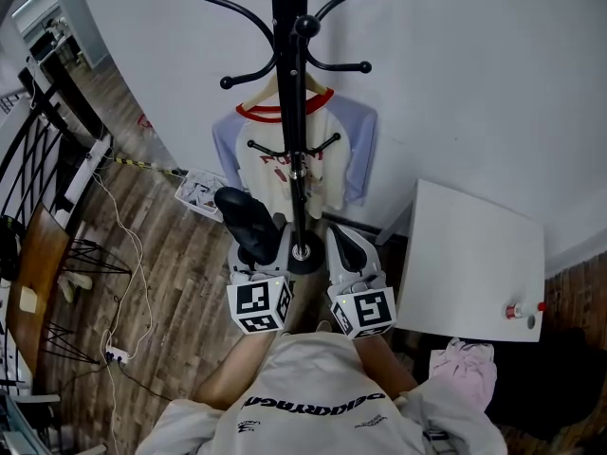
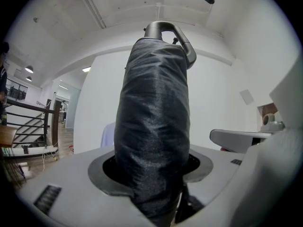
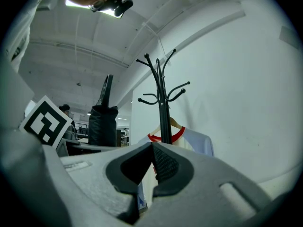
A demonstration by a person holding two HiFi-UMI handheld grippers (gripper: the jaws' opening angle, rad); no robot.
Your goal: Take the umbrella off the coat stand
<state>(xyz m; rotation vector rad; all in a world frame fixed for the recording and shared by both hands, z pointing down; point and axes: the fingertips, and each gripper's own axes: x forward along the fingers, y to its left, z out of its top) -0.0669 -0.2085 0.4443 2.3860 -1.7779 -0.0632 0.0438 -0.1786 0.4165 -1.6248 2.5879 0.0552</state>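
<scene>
Black umbrella in left gripper fingers

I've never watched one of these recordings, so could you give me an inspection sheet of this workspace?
Surface: wooden floor; white table at right.
Job's things: black umbrella held upright, clear of the coat stand's hooks.
Clutter: shirt hanging on the stand; pink cloth by the table.
Tools: left tool shut on the umbrella; right tool shut, empty.
Cables: white cable across the floor at left.
Surroundings: white wall, black railing at left.
</scene>
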